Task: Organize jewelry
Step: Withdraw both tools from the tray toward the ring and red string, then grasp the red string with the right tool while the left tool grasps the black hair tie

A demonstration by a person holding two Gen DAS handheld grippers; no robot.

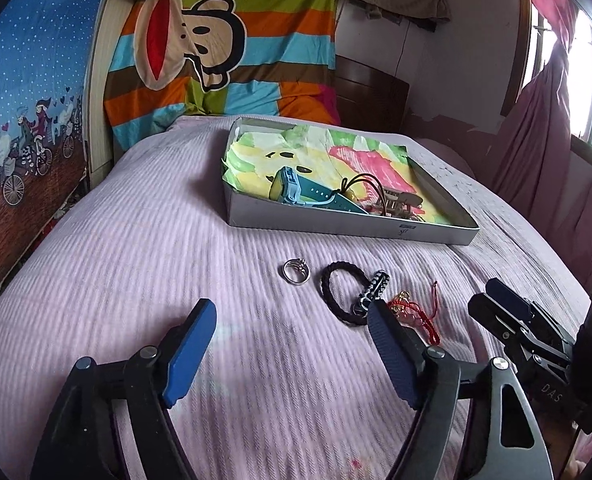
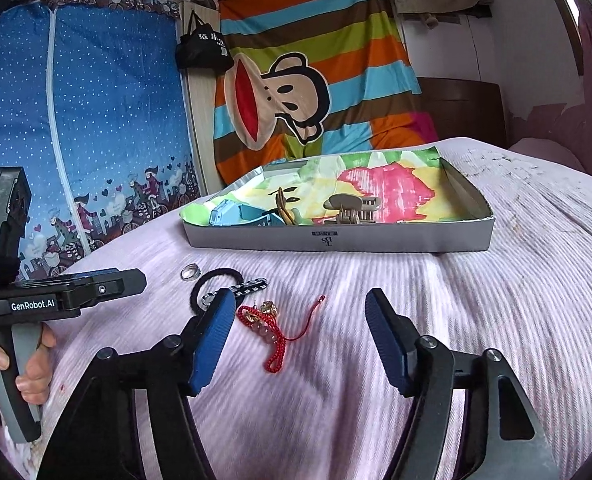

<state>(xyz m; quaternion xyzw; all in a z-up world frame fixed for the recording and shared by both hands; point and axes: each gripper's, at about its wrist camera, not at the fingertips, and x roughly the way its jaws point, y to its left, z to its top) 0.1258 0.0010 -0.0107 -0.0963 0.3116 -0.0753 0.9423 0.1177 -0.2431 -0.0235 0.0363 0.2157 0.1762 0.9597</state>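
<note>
Three light pieces lie mid-bed between both spread hand-held grippers [image 1: 291, 346] [image 2: 300, 340]; the limp red string [image 2: 273, 334] is best pinched at its beads.

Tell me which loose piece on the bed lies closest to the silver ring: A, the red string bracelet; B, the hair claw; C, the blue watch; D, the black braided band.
D: the black braided band lies right beside the silver ring on the bedspread, while the red string bracelet lies farther off.
</note>
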